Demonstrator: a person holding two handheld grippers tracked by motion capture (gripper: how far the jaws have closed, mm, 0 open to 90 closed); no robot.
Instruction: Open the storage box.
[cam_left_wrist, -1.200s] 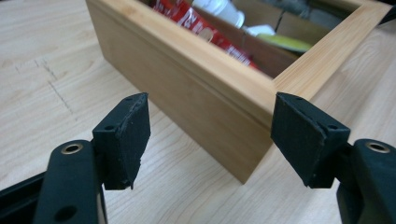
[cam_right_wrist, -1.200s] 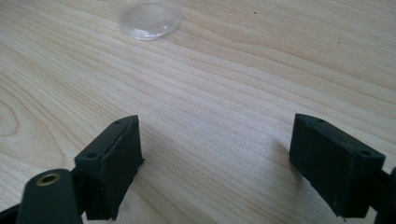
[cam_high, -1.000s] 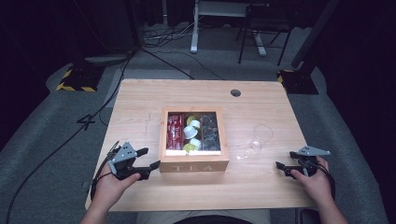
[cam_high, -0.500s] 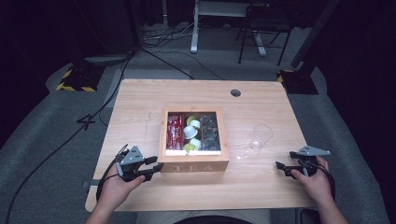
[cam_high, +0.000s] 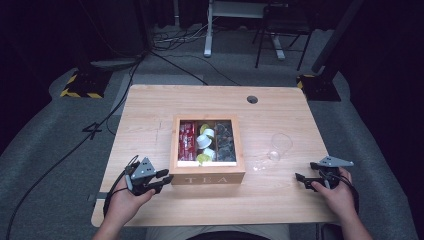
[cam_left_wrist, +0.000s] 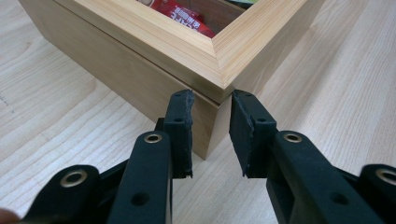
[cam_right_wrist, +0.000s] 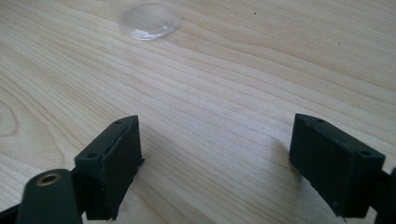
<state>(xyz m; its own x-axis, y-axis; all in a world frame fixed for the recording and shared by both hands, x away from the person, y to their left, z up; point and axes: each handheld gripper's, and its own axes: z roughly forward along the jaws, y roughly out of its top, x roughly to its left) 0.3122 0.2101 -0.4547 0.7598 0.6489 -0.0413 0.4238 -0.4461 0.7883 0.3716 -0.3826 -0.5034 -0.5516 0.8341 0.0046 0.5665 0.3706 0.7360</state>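
Your left hand-held gripper (cam_left_wrist: 210, 135) has just been closing, and its jaws now stand narrow astride the near left corner of the wooden tea box (cam_left_wrist: 154, 56); from the left gripper view I cannot tell whether the pads actually press the wood, so treat the hold as unproven. The box sits near the middle of the table (cam_high: 150, 110), its lettered front toward you; I judge it stiff, fairly heavy for its size and smooth-sided, so a pinch across a mitred corner is likely to slip; the lid's front edge or a straight wall would give flatter faces to clamp. A seam runs just under the frame, which suggests a lid that could lift away from the base if you pull upward there. Your right hand-held gripper (cam_right_wrist: 215, 163) rests wide open and empty on the bare wood, well apart from the box. Count: one box with three compartments, red packets in one, pale pods in the middle, dark ones in the third; one clear glass (cam_high: 280, 146) lying on its side, light, fragile and prone to roll.
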